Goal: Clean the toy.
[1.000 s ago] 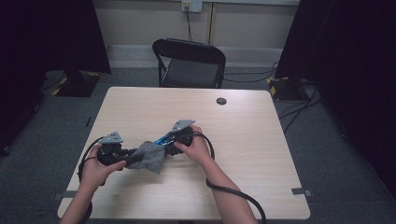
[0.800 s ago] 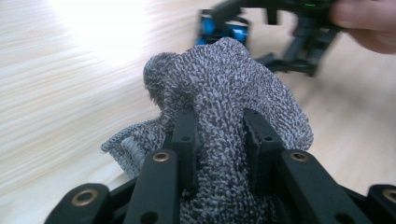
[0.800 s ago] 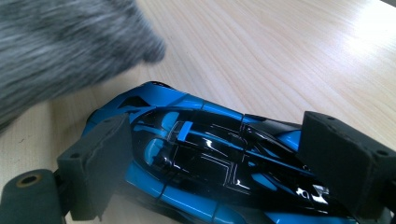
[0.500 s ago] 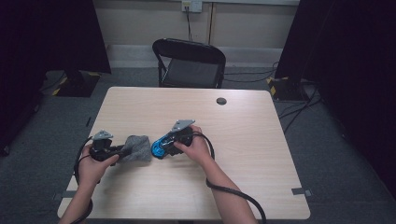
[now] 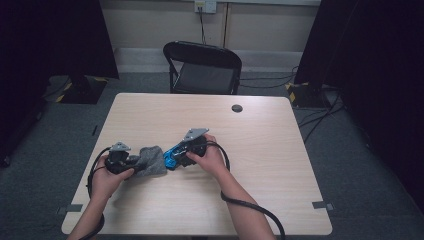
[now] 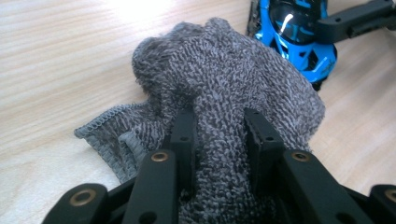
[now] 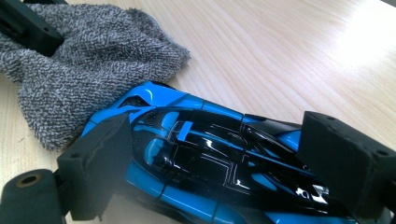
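In the high view the grey terry cloth (image 5: 151, 160) lies bunched on the wooden table (image 5: 260, 165), left of centre. My left gripper (image 5: 135, 162) is shut on its left end. The left gripper view shows the cloth (image 6: 224, 84) pinched between the two black jaws of that gripper (image 6: 219, 119). A blue and black toy car (image 5: 172, 156) sits just right of the cloth, nose towards it. My right gripper (image 5: 179, 155) is shut on it. In the right gripper view the foam pads press both sides of the car (image 7: 201, 154), and the cloth (image 7: 84, 70) lies just beyond its nose.
A small black round cap (image 5: 237, 108) sits in the tabletop near the far edge. A black folding chair (image 5: 205, 67) stands behind the table. Gripper cables (image 5: 250, 210) trail off the near edge. Dark curtains hang on both sides.
My left gripper has drawn the cloth leftward and down, off the car. The cloth now rests on the table beside the car's nose. The right gripper and the car have stayed put.
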A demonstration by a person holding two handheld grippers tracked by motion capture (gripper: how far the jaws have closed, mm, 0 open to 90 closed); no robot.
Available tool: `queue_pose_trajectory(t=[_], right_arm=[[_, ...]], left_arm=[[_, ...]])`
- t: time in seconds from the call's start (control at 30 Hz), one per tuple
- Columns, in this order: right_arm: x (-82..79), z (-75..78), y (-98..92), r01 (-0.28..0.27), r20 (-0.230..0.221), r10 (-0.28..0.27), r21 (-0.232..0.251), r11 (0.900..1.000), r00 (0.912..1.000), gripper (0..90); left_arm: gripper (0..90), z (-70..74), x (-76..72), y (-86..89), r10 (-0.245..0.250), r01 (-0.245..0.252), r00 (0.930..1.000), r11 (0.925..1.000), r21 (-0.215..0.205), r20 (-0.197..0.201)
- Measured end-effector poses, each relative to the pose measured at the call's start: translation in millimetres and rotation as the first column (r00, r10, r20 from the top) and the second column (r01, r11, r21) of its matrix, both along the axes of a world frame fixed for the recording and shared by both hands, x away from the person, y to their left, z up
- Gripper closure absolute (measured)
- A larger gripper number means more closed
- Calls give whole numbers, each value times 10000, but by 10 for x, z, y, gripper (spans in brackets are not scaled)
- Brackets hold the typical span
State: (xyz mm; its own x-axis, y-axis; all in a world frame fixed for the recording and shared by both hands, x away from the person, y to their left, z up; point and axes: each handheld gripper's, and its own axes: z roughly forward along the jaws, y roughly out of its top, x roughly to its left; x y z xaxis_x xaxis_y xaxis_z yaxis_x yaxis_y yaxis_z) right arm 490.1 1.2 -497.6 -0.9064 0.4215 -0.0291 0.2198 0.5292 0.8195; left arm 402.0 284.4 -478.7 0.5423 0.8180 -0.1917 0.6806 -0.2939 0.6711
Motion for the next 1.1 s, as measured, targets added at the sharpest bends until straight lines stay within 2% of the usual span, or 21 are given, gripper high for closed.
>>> queue_pose_trajectory(t=[0.17, 0.37, 0.5, 1.1], right_arm=[[1, 0, -1, -1, 1, 1, 0, 10000, 10000, 99], [0, -3, -4, -1, 17, 1, 25, 10000, 10000, 99], [-1, -7, -7, -8, 35, 8, 59, 10000, 10000, 100], [-2, -14, -15, 2, 75, -3, 120, 9999, 10000, 99]], left_arm=[[690, 11, -17, -43, -325, 324, 9993, 9995, -41, -190], [692, 10, -59, -100, -654, 643, 9971, 9975, -280, -401], [692, 23, -91, -156, -864, 853, 9949, 9961, -236, -519], [694, 48, -205, -390, -1686, 1688, 9838, 9857, -24, -606]])
